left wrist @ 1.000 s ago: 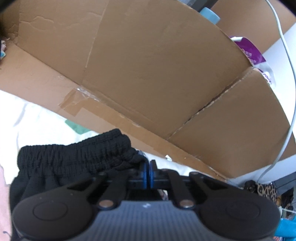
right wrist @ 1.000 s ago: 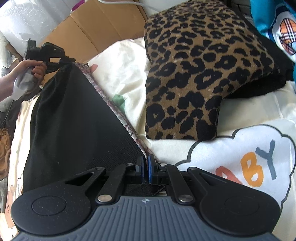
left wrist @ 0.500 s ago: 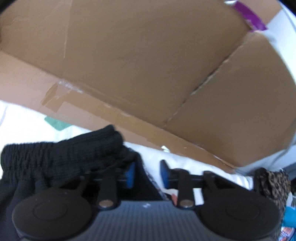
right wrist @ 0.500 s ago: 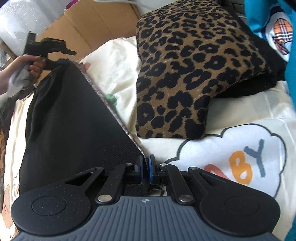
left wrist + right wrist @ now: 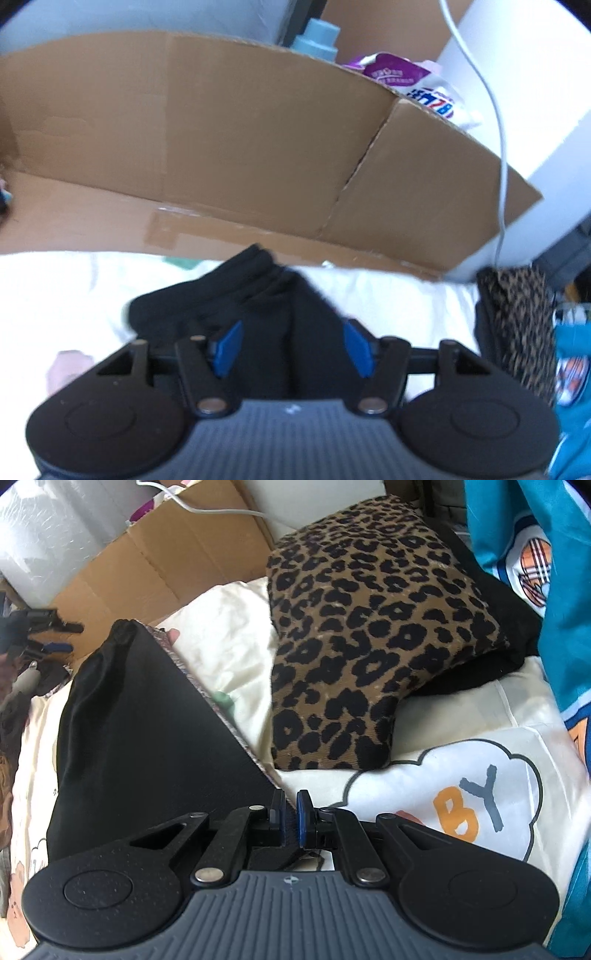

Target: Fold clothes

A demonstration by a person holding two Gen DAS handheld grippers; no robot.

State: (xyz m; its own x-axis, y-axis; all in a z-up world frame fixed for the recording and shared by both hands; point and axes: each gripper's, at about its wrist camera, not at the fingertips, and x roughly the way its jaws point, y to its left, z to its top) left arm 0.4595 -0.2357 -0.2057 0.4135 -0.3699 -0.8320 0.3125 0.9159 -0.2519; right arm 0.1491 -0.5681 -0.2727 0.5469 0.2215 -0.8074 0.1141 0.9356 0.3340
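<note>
Two grippers work the black shorts (image 5: 147, 738) on the cream sheet (image 5: 229, 672). Left of them, the left gripper (image 5: 291, 347) has just been opening, jaws apart above the waistband. The right gripper (image 5: 290, 818) pinches their near corner. Right of the shorts, a leopard-print pillow (image 5: 369, 646) lies close; a cardboard box (image 5: 221, 129) stands behind.

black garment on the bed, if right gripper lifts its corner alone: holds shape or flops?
Likely flops: the black garment is soft cloth, bunched at its far end. Probably light, since the right gripper pinches only a thin corner. It may drag across the cream sheet rather than slide.
</note>
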